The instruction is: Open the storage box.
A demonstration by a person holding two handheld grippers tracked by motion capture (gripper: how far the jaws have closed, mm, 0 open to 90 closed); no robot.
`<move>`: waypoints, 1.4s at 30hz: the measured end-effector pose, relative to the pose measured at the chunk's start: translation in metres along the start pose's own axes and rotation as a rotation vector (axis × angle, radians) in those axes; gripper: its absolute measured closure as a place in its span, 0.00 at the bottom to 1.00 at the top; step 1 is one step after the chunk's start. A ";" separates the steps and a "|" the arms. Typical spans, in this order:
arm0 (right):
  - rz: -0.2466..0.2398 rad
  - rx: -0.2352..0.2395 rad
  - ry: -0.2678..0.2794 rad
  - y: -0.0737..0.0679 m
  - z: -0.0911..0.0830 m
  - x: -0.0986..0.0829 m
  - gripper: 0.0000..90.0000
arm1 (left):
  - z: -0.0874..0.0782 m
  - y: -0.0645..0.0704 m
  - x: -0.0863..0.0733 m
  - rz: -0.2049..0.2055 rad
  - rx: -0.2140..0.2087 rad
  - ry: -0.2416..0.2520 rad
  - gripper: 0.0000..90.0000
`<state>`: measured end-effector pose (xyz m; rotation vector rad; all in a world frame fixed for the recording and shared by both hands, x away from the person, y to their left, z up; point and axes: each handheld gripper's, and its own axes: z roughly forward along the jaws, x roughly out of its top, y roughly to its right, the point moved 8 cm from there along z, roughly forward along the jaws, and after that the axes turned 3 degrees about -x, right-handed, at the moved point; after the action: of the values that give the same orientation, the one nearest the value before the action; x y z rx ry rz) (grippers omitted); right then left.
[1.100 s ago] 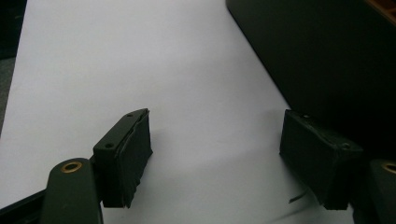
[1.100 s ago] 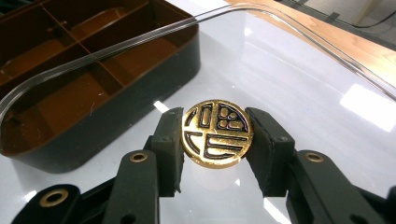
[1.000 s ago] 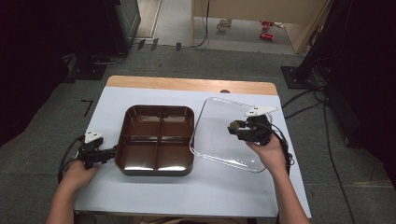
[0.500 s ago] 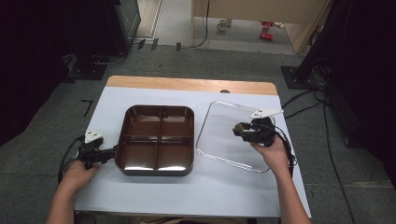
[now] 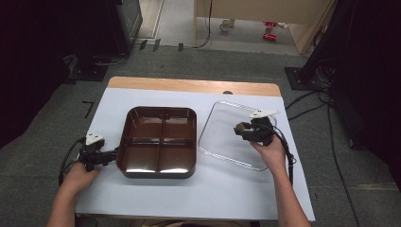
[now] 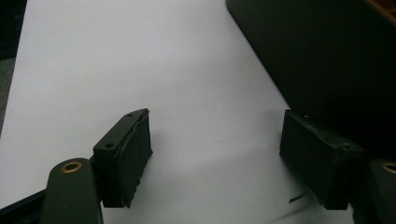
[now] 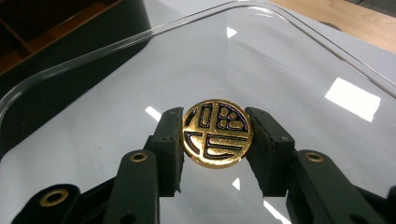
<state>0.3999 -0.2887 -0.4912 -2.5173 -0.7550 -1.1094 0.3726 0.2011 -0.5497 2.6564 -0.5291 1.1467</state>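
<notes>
A brown four-compartment tray (image 5: pixel 161 142) sits at the centre of the frame on my white-covered counter (image 5: pixel 142 198). Just to its right lies a clear lid (image 5: pixel 222 123), flat on the counter. My right tool (image 5: pixel 242 128) reaches in over the lid from the right, jaws clamped on the lid's round gold knob (image 7: pixel 217 132). My left tool (image 5: pixel 109 155) rests low at the tray's left wall, jaws apart with nothing between them.
</notes>
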 end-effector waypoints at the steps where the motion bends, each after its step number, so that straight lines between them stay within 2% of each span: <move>1: 0.002 -0.003 0.002 0.001 0.002 0.000 0.66 | 0.000 0.000 0.000 0.000 0.000 0.000 0.28; 7: 0.015 -0.037 0.009 0.009 0.018 -0.001 0.66 | 0.000 0.000 0.000 0.000 0.000 0.000 0.28; 13: 0.042 -0.063 -0.010 0.014 0.030 -0.005 0.66 | 0.000 0.000 0.000 0.000 0.000 0.000 0.28; 23: 0.073 -0.064 -0.044 0.016 0.043 -0.014 0.65 | 0.000 0.000 0.000 0.000 0.000 0.000 0.28; 27: 0.072 -0.067 -0.063 0.016 0.047 -0.018 0.65 | 0.000 0.000 0.000 0.000 0.000 0.000 0.28; 32: 0.083 -0.066 -0.058 0.017 0.049 -0.019 0.65 | 0.000 0.000 0.000 0.000 0.000 0.000 0.28; 33: 0.087 -0.068 -0.058 0.017 0.049 -0.019 0.64 | 0.000 0.000 0.000 0.000 0.000 0.000 0.28; 35: 0.110 -0.065 -0.033 0.017 0.047 -0.017 0.53 | 0.000 0.000 0.000 0.000 0.000 0.000 0.28; 38: 0.128 -0.075 -0.012 0.019 0.043 -0.013 0.44 | 0.000 0.000 0.000 0.000 0.000 0.000 0.28; 42: 0.119 -0.076 -0.021 0.017 0.039 -0.014 0.42 | 0.000 0.000 0.000 0.000 0.000 0.000 0.28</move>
<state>0.4248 -0.2894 -0.5280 -2.6031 -0.5700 -1.0925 0.3725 0.2011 -0.5497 2.6563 -0.5291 1.1471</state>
